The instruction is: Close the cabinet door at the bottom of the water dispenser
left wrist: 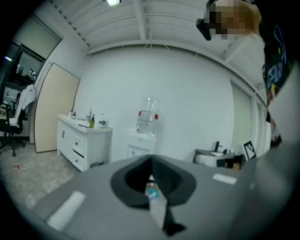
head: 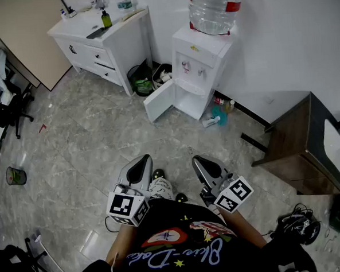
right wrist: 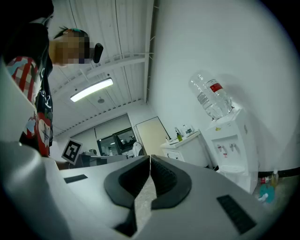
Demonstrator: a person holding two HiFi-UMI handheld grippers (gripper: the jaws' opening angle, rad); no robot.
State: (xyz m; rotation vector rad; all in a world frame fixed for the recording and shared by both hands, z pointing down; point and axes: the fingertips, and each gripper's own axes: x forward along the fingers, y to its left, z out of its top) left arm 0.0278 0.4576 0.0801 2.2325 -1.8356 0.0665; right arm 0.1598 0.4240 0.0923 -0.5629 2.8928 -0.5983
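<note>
A white water dispenser (head: 201,67) with a clear bottle (head: 213,8) on top stands against the far wall. Its bottom cabinet door (head: 159,100) hangs open, swung out to the left. My left gripper (head: 141,164) and right gripper (head: 202,165) are held close to my body, well short of the dispenser, both shut with nothing between the jaws. In the left gripper view the dispenser (left wrist: 140,143) is far off, straight ahead. It appears as the dispenser (right wrist: 229,145) at the right in the right gripper view.
A white drawer cabinet (head: 104,42) stands left of the dispenser, with bins (head: 139,78) between them. Bottles (head: 217,117) lie on the floor at the dispenser's right. A dark wooden table (head: 305,144) is at the right, a cable bundle (head: 299,227) near it.
</note>
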